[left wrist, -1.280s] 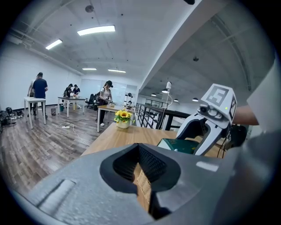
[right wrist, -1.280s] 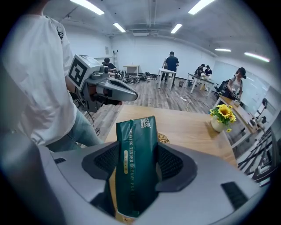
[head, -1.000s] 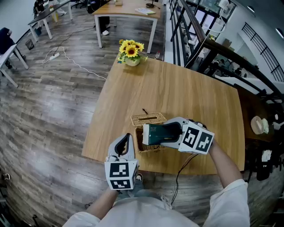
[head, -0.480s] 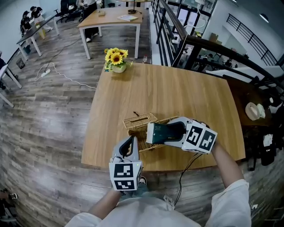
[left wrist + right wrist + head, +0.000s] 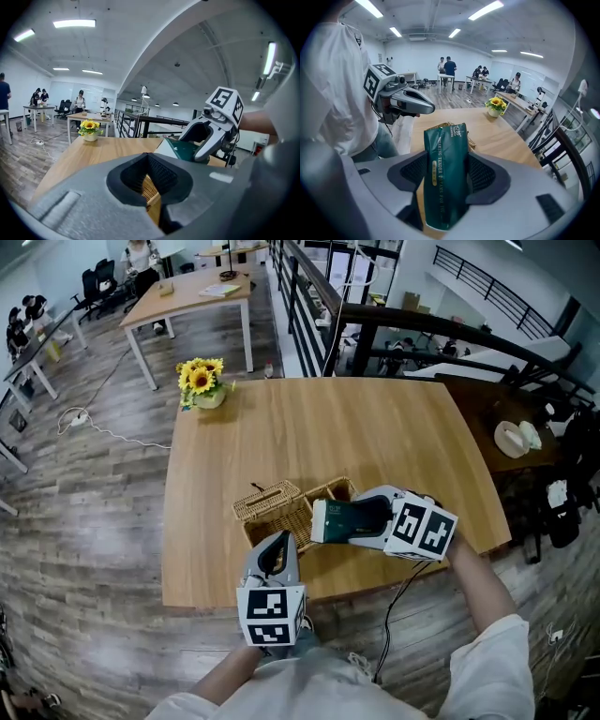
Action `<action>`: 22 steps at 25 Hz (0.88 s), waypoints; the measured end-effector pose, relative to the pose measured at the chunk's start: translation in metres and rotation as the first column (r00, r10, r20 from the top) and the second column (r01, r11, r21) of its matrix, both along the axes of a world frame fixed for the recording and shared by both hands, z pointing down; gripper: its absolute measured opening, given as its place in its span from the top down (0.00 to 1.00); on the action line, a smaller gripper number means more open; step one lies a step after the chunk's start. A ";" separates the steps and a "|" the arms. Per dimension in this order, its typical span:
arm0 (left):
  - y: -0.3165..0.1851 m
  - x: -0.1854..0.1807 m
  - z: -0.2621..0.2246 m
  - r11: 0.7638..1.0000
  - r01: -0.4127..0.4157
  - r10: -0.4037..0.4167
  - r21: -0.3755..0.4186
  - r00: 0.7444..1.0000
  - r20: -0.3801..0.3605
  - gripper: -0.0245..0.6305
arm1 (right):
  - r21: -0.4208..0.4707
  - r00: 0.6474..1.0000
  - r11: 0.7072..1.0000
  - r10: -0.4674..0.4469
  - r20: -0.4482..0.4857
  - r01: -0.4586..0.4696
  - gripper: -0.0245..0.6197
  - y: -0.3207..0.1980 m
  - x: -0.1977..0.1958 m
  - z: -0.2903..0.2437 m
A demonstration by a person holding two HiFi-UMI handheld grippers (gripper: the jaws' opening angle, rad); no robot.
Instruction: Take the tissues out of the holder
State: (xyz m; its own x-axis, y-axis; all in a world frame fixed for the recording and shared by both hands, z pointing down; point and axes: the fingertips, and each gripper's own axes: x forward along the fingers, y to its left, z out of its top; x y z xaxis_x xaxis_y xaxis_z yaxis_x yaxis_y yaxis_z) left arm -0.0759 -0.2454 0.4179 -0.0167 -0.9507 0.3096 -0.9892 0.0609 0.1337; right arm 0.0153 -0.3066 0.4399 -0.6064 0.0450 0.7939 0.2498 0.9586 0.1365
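CHANGE: tissue pack point(image 5: 352, 517) is kept clamped in right tool point(image 5: 319, 521); holder point(image 5: 267, 504) is kept pinched by left tool point(image 5: 277, 538) | ROOM: worktop's point(image 5: 328, 427) near edge lies close; open wood is seen beyond

From the head view, right part of the woven wicker holder point(image 5: 286, 517) covered by the right tool point(image 5: 323, 521) and its dark green tissue pack point(image 5: 342, 518); holder's near wall masked by the left tool point(image 5: 274, 545). In the right gripper view, only a rim strip of holder showing past the pack. In the left gripper view, just a wicker sliver between the jaws. Far beyond the holder, people point(image 5: 449, 69) too small to make out.
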 end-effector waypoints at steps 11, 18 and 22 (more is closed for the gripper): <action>-0.018 0.050 0.002 0.992 -0.123 0.123 -0.001 0.992 -0.008 0.98 | -0.014 0.991 0.991 0.133 -0.011 -0.133 0.53 -0.003 0.058 0.005; -0.020 0.076 0.009 0.979 -0.203 0.203 -0.020 0.979 -0.007 0.98 | -0.031 0.978 0.977 0.210 -0.005 -0.210 0.53 0.001 0.083 0.013; -0.023 0.088 0.015 0.969 -0.243 0.242 -0.040 0.970 -0.012 0.98 | -0.053 0.968 0.967 0.250 0.002 -0.250 0.53 0.005 0.093 0.019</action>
